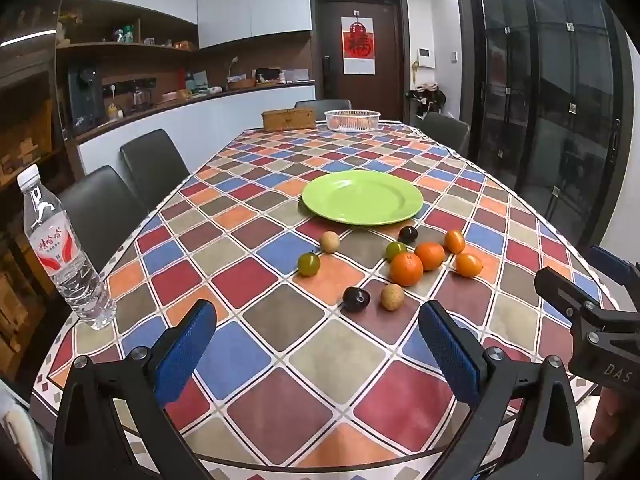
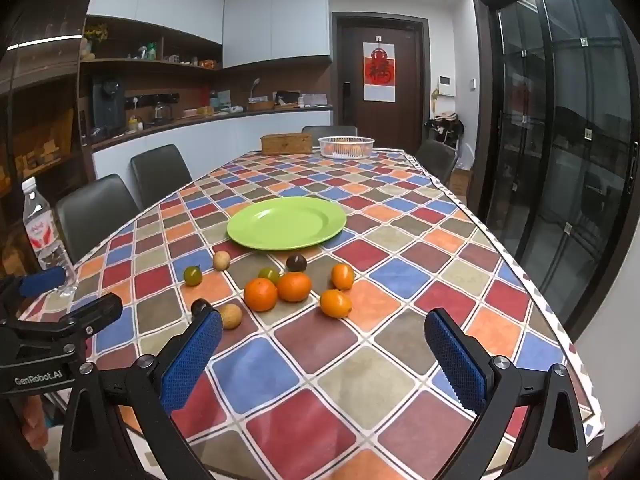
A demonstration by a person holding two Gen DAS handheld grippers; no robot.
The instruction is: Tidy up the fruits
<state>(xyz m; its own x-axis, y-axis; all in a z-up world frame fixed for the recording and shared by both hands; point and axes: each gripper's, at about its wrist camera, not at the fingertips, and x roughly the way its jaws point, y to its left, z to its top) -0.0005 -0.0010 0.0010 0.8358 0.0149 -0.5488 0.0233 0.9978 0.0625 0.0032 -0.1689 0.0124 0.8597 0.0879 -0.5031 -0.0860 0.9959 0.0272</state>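
Observation:
A green plate (image 1: 362,197) (image 2: 286,222) lies empty mid-table. In front of it lie several loose fruits: two oranges (image 1: 406,268) (image 2: 260,294), two small orange fruits (image 1: 468,265) (image 2: 335,303), two green fruits (image 1: 308,264) (image 2: 192,275), two dark fruits (image 1: 355,299) (image 2: 296,262) and two tan fruits (image 1: 392,297) (image 2: 231,316). My left gripper (image 1: 316,328) is open and empty above the near table edge, short of the fruits. My right gripper (image 2: 322,340) is open and empty, to the right of the left one.
A water bottle (image 1: 60,252) (image 2: 44,236) stands at the table's left edge. A white basket (image 1: 352,120) and a wooden box (image 1: 288,119) sit at the far end. Dark chairs (image 1: 154,164) line the left side. The tablecloth (image 1: 280,360) is checkered.

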